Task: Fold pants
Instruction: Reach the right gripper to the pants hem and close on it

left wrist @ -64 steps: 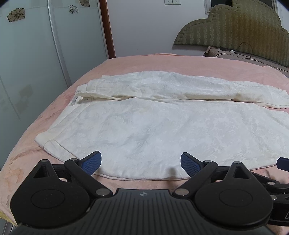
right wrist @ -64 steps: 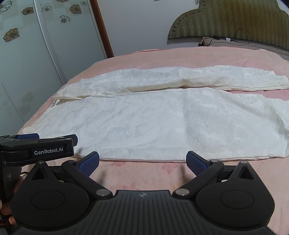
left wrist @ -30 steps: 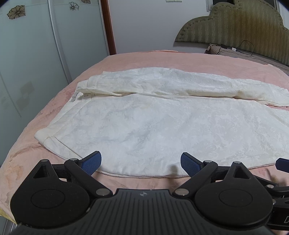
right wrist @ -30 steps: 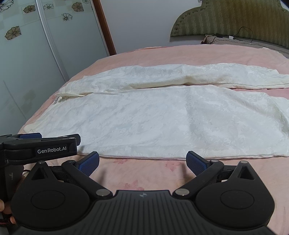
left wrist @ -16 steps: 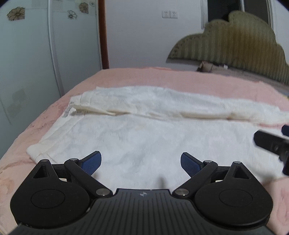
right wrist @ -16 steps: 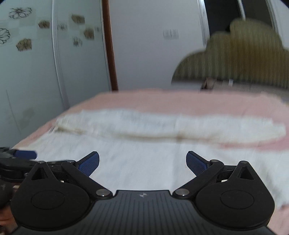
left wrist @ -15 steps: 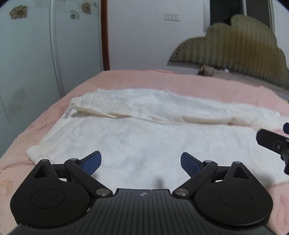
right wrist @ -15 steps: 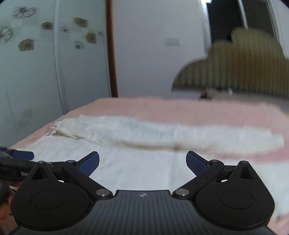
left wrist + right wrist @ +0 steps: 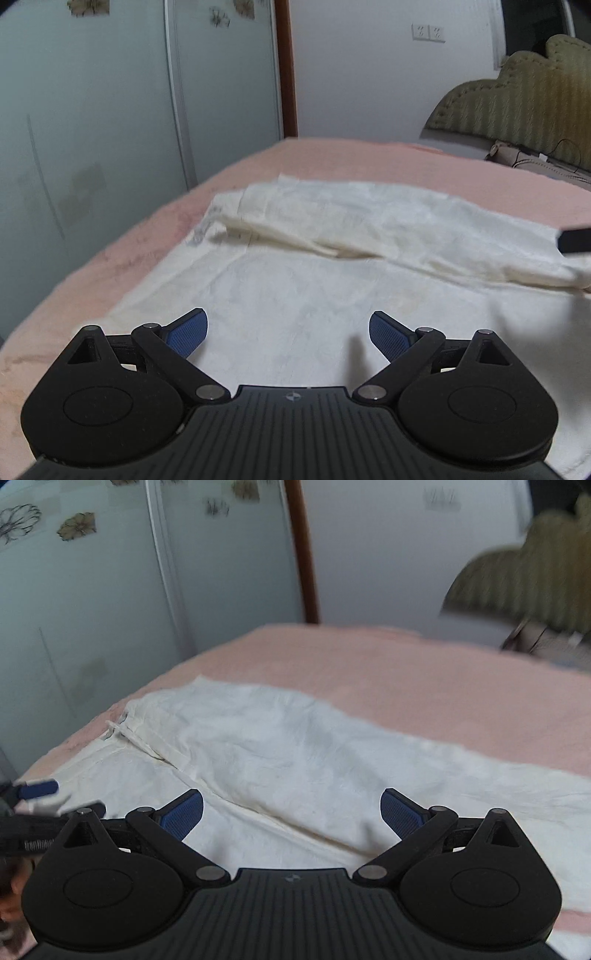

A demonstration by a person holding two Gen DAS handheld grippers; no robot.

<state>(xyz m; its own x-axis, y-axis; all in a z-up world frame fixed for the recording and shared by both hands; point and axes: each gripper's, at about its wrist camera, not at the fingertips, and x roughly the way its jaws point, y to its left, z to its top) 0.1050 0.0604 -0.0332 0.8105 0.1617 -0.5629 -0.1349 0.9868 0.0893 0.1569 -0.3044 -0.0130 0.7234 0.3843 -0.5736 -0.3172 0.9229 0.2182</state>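
White pants (image 9: 332, 266) lie spread flat on the pink bed (image 9: 332, 158), waistband at the left, legs running right. The far leg (image 9: 295, 746) lies slightly bunched along the near one. My left gripper (image 9: 288, 330) hovers open low over the near leg close to the waistband, with nothing between its blue pads. My right gripper (image 9: 291, 814) is open too, over the seam between the two legs, holding nothing. The left gripper's tip (image 9: 37, 790) shows at the left edge of the right wrist view. The right gripper's dark edge (image 9: 574, 240) pokes in at the right of the left wrist view.
A frosted wardrobe door (image 9: 110, 129) with flower decals stands left of the bed beside a brown door frame (image 9: 288, 74). An olive padded headboard (image 9: 517, 110) is at the far right, with a cable and small items (image 9: 535, 158) near it. Pink bedding (image 9: 443, 686) lies beyond the pants.
Both grippers have moved forward and lower over the pants from the near bed edge. The views have tipped up toward the wall. Both grippers have stayed open.
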